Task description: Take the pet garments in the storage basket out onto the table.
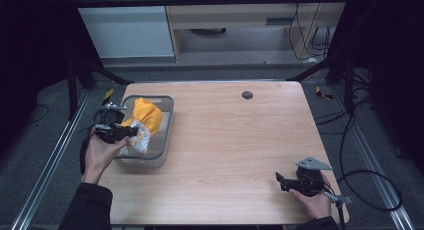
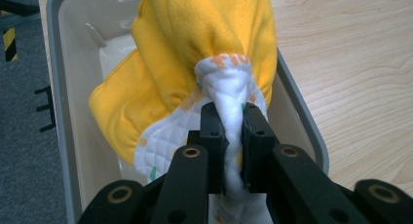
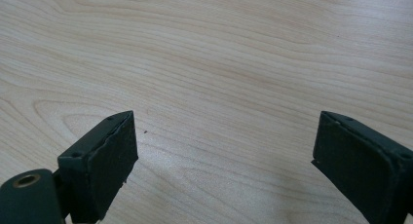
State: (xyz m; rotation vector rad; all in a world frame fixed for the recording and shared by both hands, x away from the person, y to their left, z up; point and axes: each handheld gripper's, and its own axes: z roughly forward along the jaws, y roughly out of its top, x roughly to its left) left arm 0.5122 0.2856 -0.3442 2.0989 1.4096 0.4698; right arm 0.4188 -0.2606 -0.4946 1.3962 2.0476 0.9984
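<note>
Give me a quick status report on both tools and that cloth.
Left tool shut on yellow cloth, over grey bin. Right tool open, over bare table. Nothing in the way.

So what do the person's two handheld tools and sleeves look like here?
Both are black. The left tool has flat rectangular jaws and brass-ringed pivot holes. The right tool carries a grey three-cornered plate, with a black cable looping off the table. Both sleeves are dark.

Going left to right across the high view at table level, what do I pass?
Left gripper, shut on the yellow-and-white cloth → grey bin under the cloth → bare wooden table → right gripper, jaws open, near the front right corner.
</note>
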